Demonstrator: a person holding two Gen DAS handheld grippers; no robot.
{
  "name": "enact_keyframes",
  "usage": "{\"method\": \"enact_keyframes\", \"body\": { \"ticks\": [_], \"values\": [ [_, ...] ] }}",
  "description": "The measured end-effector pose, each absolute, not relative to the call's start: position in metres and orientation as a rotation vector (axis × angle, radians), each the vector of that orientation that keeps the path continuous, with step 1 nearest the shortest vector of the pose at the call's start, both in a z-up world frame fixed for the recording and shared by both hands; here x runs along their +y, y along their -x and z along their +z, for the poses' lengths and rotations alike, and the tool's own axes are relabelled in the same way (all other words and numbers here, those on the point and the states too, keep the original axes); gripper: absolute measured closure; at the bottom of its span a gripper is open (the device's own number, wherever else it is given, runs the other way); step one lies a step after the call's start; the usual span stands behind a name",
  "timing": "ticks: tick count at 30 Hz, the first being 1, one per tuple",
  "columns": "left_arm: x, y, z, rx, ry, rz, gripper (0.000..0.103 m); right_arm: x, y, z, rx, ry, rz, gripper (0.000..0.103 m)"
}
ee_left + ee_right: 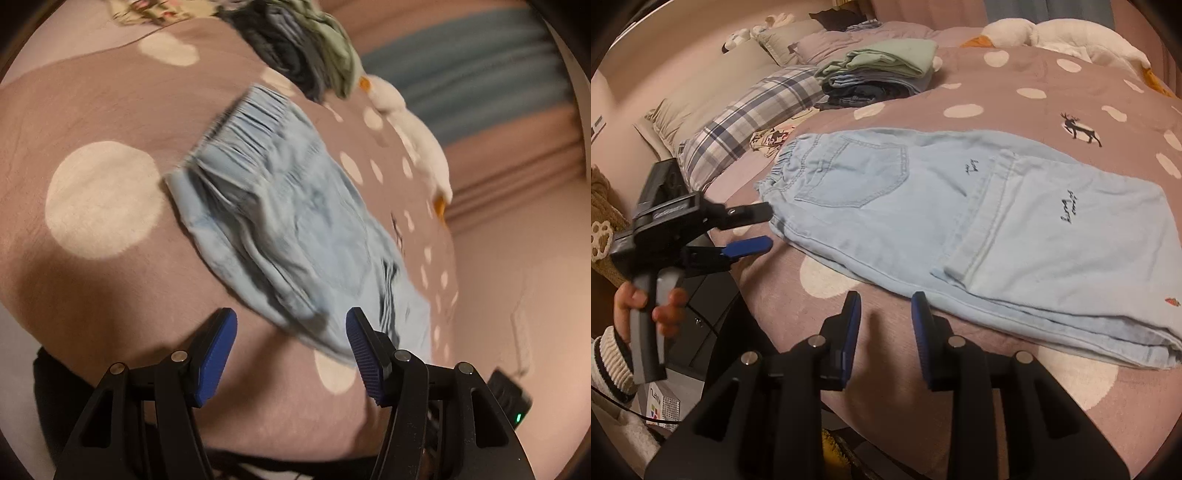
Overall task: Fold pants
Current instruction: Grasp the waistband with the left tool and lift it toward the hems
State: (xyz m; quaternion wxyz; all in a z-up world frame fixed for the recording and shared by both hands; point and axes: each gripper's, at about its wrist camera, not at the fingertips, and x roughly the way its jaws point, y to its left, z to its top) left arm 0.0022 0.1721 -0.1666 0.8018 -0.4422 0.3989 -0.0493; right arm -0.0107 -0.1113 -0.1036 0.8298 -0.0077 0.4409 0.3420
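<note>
Left wrist view: the left gripper is hovering with its jaws spread apart, nothing between the blue pads, just above the near edge of the bed. The picture is blurred. The light blue pants are lying folded on the mauve, white-dotted bedspread, running from the middle of the bed down to its near edge, with the gathered waistband farthest from the claw and the lower end reaching just beside the right-hand pad. A pile of folded clothes is sitting toward the far edge, and a white plush goose is lying along the right edge.

Right wrist view: the right gripper is standing released, its pads a little apart and empty, over the near edge of the bed, just short of the pants. The pants are lying flat and folded, back pocket up, across the middle of the bed. At the left edge, the left gripper is being held by a hand in a striped sleeve, jaws parted, its tips just beside the waistband; whether they are touching it cannot be told. The stacked clothes are resting near the far edge beside a plaid pillow, and the goose is lying at the far right corner.
</note>
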Motion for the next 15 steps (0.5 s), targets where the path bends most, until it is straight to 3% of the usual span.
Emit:
{"method": "enact_keyframes", "body": {
  "ticks": [7, 15],
  "values": [
    [0.187, -0.022, -0.179, 0.764, 1.087, -0.084, 0.043, -0.114, 0.003, -0.097, 0.925, 0.024, 0.694, 0.072],
    [0.205, -0.049, -0.175, 0.702, 1.061, -0.028, 0.043, -0.106, -0.032, -0.096, 0.937, 0.032, 0.628, 0.072]
  ]
}}
